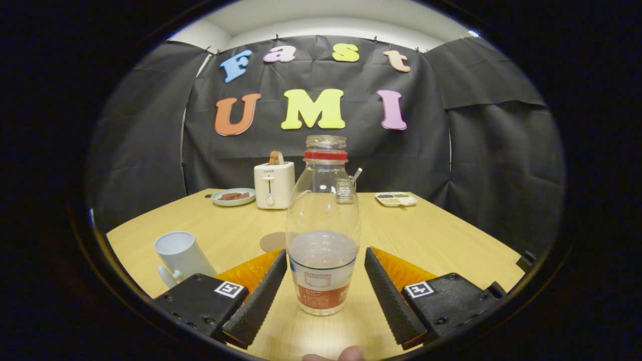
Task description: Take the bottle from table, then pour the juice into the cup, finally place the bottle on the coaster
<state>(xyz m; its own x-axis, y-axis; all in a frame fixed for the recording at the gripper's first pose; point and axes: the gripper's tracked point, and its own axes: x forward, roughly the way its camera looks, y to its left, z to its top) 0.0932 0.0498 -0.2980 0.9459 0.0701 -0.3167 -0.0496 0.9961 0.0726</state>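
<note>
The gripper (325, 281) is being held wide open, its fingers flanking the bottle (323, 225) without touching it. The bottle is standing upright on the table (441, 235), uncapped, partly filled. An uneven closing could tip it and spill the juice. The cup (181, 255) is sitting just left of the fingers, the coaster (272, 241) showing beyond, partly hidden by the bottle.

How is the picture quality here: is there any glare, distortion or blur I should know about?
In the gripper view, fisheye distortion bows the light wooden table's edges; the clear plastic bottle with a red neck ring, standing between the open gripper's fingers, is sharp; soft glare lies on the wood before it; the white toaster beyond stays readable.
</note>
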